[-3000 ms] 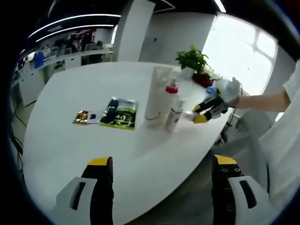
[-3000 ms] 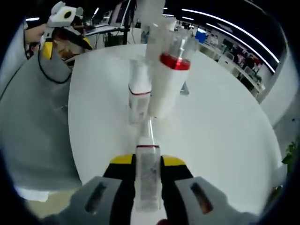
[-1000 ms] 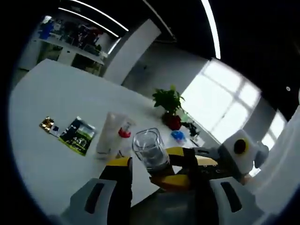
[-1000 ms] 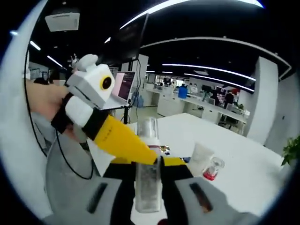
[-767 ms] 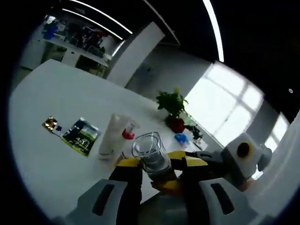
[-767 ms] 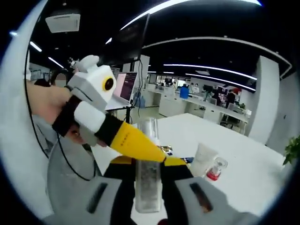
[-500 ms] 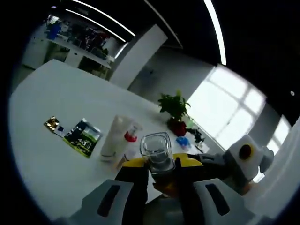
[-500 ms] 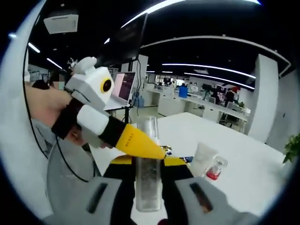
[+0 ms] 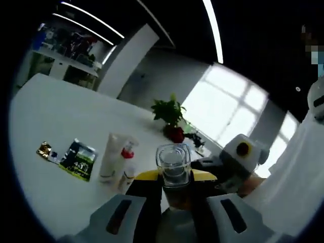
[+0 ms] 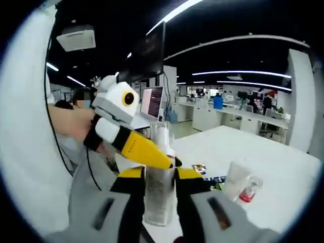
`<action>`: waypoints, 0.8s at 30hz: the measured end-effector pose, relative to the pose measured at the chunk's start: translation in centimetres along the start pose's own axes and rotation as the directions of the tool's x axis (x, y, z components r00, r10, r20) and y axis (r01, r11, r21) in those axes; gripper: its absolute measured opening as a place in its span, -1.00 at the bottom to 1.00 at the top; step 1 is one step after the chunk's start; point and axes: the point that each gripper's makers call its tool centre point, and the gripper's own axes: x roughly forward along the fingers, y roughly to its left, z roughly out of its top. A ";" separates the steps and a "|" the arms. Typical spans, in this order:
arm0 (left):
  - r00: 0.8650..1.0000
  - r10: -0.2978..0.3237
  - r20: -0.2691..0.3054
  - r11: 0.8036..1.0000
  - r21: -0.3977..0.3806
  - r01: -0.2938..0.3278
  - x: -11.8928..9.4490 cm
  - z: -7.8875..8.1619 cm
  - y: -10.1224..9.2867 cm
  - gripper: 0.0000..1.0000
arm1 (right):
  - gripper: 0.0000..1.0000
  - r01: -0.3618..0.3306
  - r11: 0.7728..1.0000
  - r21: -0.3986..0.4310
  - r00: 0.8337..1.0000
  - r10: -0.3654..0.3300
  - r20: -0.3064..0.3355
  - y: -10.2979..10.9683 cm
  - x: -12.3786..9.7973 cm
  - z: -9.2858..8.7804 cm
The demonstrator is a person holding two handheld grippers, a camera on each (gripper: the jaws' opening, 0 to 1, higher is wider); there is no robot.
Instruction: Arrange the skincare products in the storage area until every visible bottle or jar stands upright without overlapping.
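Both our grippers have lifted higher; left gripper (image 9: 174, 178) and right gripper (image 10: 159, 174) clamp, seemingly, one clear bottle (image 10: 159, 195).

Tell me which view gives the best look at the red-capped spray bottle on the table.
The left gripper view: the red-capped spray bottle stands clear beside the white tube, unobstructed. In the right gripper view the bottle is small, far off and distorted near the edge.

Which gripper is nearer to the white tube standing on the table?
Neither clearly: both grippers, left and right, clamp the clear bottle together, held up apart from the white tube.
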 end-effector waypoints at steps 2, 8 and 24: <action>0.997 -0.073 -0.004 0.997 0.031 0.073 -0.1 0.6 -1.3 -0.66 | -0.52 -0.058 0.996 0.073 0.998 0.055 0.036 0.4 -0.3 0.6; 0.973 -0.205 -0.104 0.954 0.201 0.222 -0.2 1.0 -4.3 -0.66 | -0.51 -0.206 0.970 0.130 0.978 0.201 0.053 1.8 -0.9 1.6; 0.899 -0.331 -0.285 0.857 0.308 0.413 -0.6 1.0 -6.2 -0.65 | -0.59 -0.315 0.937 0.149 0.949 0.306 0.076 3.1 -1.2 2.2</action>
